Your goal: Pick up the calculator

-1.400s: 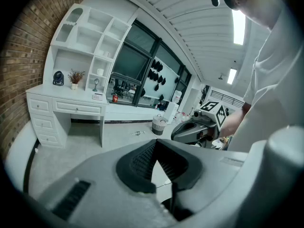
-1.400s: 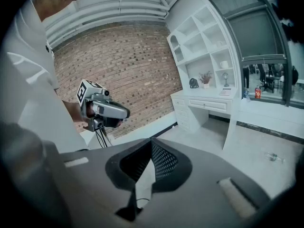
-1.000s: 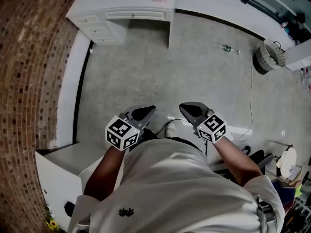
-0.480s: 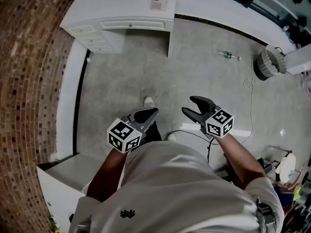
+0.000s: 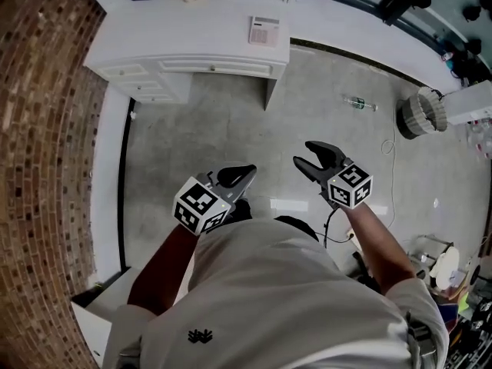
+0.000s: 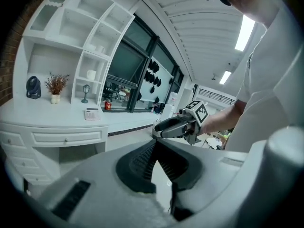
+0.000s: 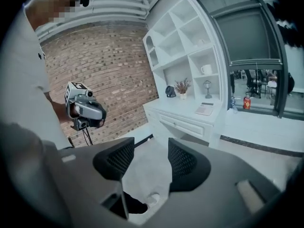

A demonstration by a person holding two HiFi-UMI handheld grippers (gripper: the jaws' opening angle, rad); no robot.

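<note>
Shut a second ago, the jaws of the right gripper [image 5: 304,153] have just swung wide, then eased in a touch. They stand apart with only floor showing between them. The jaws of the left gripper [image 5: 244,173] meet at the tips and hold nothing. Both grippers have drawn nearer the white counter [image 5: 192,29], which now fills more of the upper frame in the head view.

The calculator [image 5: 264,31] lies flat near the counter's front edge, upper centre, well apart from either gripper. It sits above the open knee space beside the drawers [image 5: 154,91].

I judge this the approach. I would bring the open right gripper in over the front edge, tilt it down and straddle the calculator's sides, since a flat thing offers little to bite.

Bare floor [image 5: 231,114] ahead leaves ample room. A bottle [image 5: 360,102] and a cable [image 5: 396,148] lie off to the right, the brick wall [image 5: 46,144] stands at left, and shelves [image 7: 180,32] rise behind the counter.
</note>
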